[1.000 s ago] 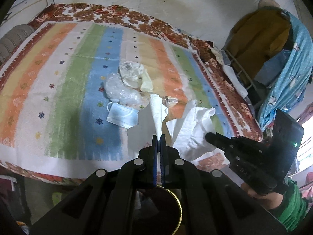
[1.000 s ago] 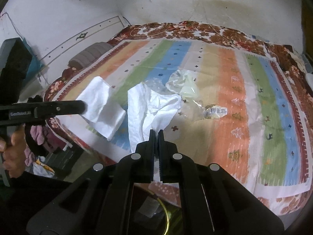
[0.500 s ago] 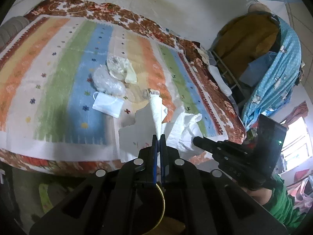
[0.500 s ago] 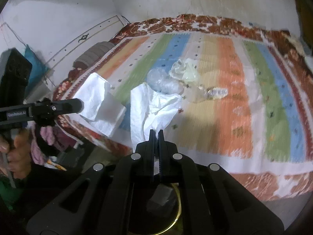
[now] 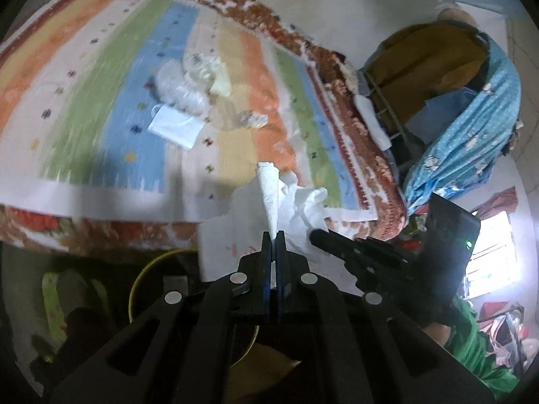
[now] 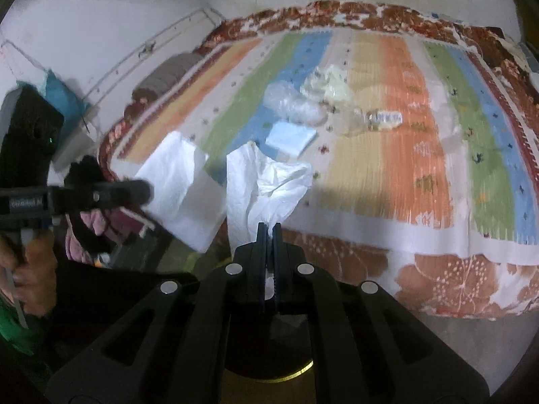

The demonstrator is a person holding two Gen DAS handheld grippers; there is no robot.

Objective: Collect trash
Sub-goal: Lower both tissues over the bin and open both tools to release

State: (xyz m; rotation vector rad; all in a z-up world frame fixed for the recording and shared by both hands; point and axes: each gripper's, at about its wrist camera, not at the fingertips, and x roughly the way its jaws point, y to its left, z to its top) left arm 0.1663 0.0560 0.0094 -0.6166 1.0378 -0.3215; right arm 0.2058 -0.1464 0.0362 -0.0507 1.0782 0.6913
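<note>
Both tissues (image 6: 266, 185) now off the bed (image 6: 387, 155)

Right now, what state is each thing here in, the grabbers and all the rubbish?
Left gripper: shut on white tissue.
Right gripper: shut on crumpled tissue.
Face mask: lying flat on the bedspread.
Clear plastic bags: crumpled, on the bedspread.
Small wrapper: lying on the bedspread.

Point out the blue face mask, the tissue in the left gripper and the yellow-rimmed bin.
blue face mask (image 6: 290, 137), right wrist view, centre
tissue (image 5: 269, 198), left wrist view, mid-fold
yellow-rimmed bin (image 5: 134, 286), left wrist view, left rim
</note>
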